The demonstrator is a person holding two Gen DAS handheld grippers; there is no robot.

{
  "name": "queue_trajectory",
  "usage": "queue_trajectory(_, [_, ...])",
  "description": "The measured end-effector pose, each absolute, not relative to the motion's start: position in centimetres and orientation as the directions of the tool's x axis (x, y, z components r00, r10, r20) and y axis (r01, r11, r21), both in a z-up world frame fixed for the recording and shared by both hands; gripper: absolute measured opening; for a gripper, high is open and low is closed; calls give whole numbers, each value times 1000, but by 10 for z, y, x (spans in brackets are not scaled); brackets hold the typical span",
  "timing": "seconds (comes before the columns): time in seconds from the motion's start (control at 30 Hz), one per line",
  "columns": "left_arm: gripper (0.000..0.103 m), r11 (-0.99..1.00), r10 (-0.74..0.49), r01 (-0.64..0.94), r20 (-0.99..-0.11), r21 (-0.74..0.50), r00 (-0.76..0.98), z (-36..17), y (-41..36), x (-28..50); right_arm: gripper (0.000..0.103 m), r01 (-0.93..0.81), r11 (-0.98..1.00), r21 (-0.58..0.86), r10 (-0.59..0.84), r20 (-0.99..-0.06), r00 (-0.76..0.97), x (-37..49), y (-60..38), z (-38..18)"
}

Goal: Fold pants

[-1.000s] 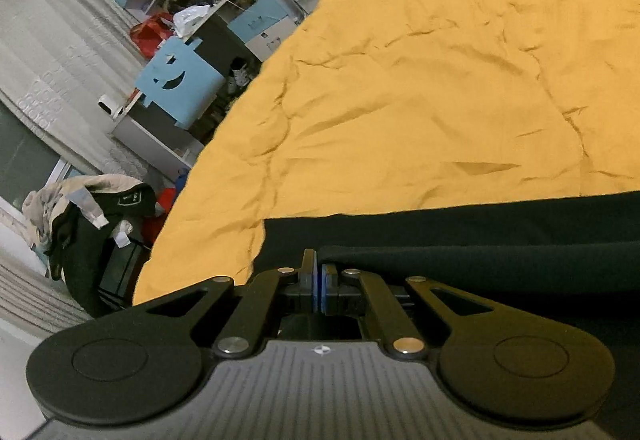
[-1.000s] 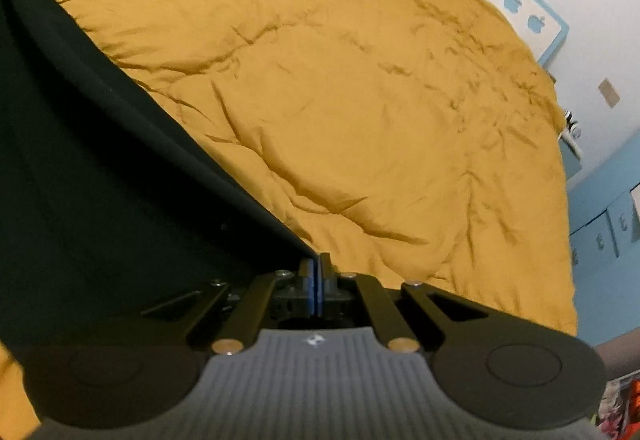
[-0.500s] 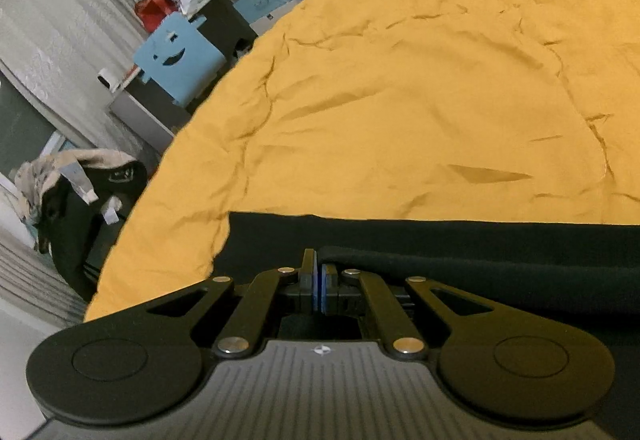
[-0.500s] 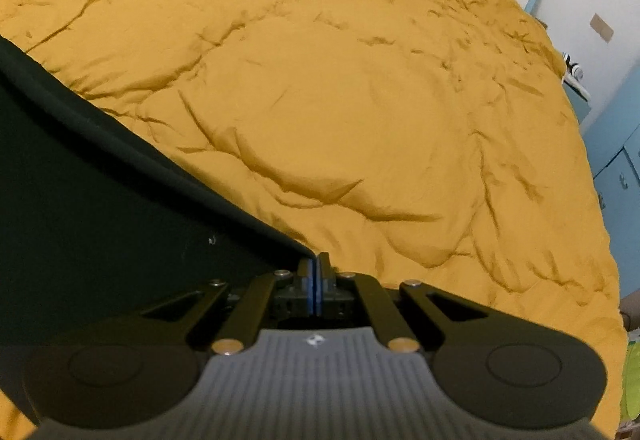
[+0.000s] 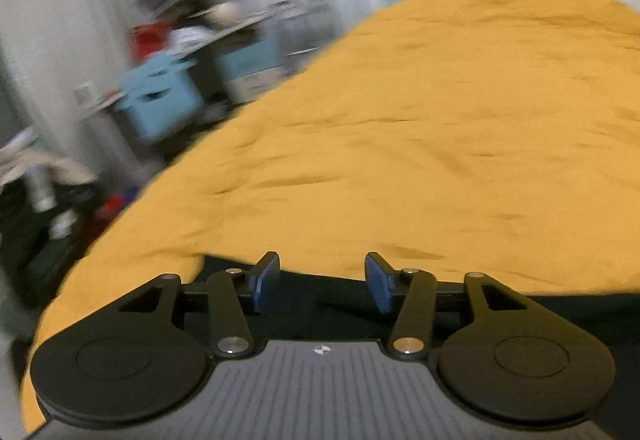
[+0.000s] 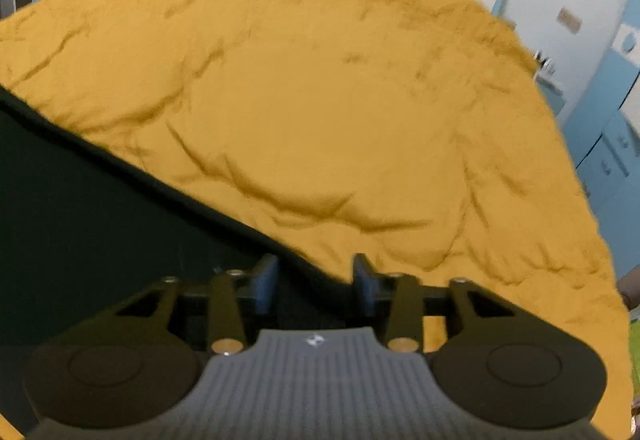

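Note:
The black pants lie flat on the yellow bedspread, a dark band along the bottom of the left wrist view. In the right wrist view the pants fill the lower left, with a straight edge running diagonally. My left gripper is open and empty just above the pants' edge, its blue pads apart. My right gripper is open and empty over the corner of the pants' edge.
The yellow bedspread stretches far ahead in both views. Blurred shelves and a blue chair stand off the bed's left side. Blue cabinets and a white wall stand to the right of the bed.
Both grippers were shut on the pants' edge and have now opened, letting it go. Both cameras have tilted up and the pants now lie lower in view.

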State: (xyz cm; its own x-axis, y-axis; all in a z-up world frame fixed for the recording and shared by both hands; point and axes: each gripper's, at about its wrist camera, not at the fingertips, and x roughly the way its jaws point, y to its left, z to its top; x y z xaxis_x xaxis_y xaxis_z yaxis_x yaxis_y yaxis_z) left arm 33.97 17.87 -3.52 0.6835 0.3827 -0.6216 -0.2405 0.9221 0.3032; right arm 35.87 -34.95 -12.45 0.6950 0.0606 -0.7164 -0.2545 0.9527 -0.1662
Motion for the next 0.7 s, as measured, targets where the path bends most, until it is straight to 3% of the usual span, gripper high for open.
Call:
queue_trajectory(0.07, [26,966,240,-104,-671,236,701,-33,155,329,38,-265,949,-170,76,-694,716,346,-342,-117])
queue_trajectory(0.2, [26,983,81,62,-718,171,691,-49,105,317,37,-239,961,-139,79,-691,719,321,-335,-114])
queue_trajectory(0.43, [24,990,76,41,-746,137,662,-89,76,351,37,-120,993,-6,83,-689,720,288,-370,-113])
queue_trajectory(0.7, [23,989,109,7,-765,147,634,-105,64,362,38,-109,969,221,232,-667,708,327,-437,-124])
